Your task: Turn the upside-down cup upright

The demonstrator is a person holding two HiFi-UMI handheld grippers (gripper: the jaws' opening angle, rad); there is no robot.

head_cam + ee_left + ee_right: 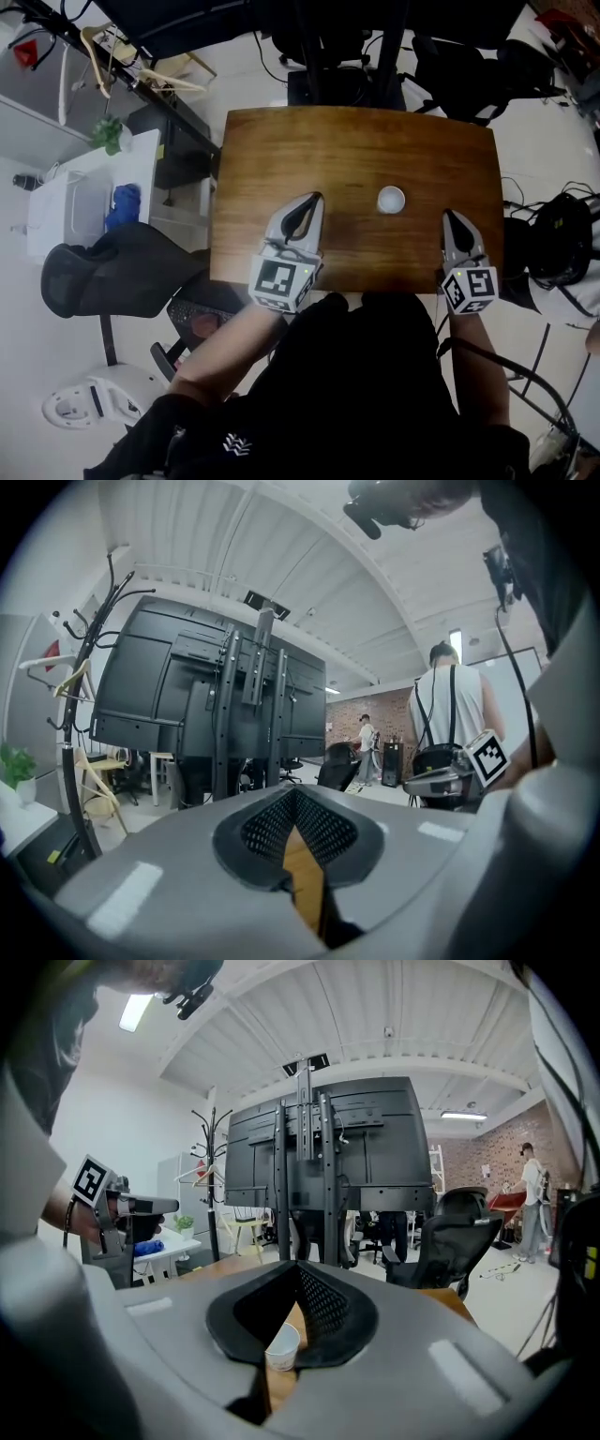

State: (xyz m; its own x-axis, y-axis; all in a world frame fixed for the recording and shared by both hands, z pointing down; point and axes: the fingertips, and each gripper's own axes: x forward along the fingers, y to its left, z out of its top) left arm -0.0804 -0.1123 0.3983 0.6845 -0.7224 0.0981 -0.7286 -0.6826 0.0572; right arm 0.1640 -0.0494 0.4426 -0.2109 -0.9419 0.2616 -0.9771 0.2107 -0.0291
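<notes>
The left gripper (317,198) sits at the lower centre-left of the head view, over the near part of the brown rectangular wooden table (375,141). Its two grey jaws are brought together at the tips, leaving only a dark oval window behind them. In the left gripper view that window shows nothing but a strip of bare table wood, so this gripper holds nothing.

The right gripper (447,215) is at the lower right of the head view, near the table's right edge. It is also closed, tip against tip, and empty.

The small white paper cup (391,200) stands on the table between the two grippers, about level with their tips and touching neither. From above, its round mouth faces up. In the right gripper view the cup appears low in the frame, seen through the window behind the closed tips. It stands on the wood beyond the jaws, with its wider rim on top, and is not clamped.
</notes>
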